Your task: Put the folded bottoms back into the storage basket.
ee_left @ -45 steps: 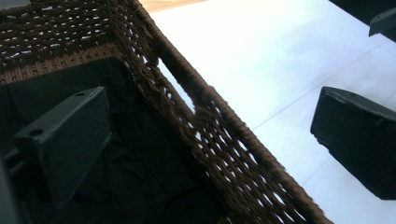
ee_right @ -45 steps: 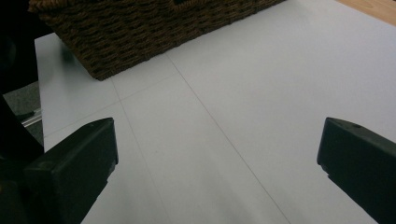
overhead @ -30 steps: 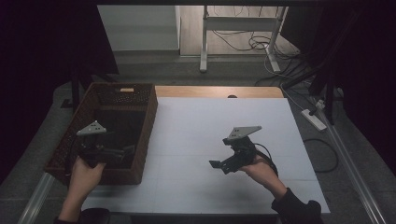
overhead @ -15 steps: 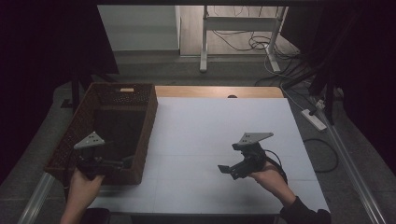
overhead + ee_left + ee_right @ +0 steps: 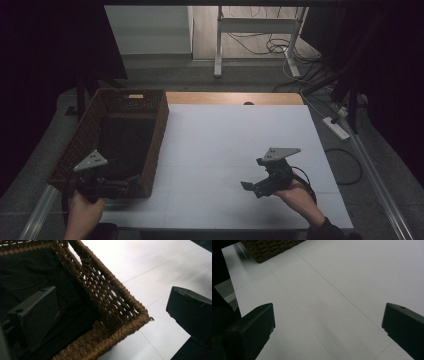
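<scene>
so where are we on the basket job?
Looks done: dark cloth lies inside the wicker basket. In hand: nothing; left claw open at the basket's near corner, right claw open above the white table. Nothing else to load shows.

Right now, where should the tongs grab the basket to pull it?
Probably the near right corner of the basket. The left tongs are open and straddle that woven rim, one jaw inside over the dark lining, one outside over the table. Come down from above: the rim is thin, stiff and open on top.
</scene>
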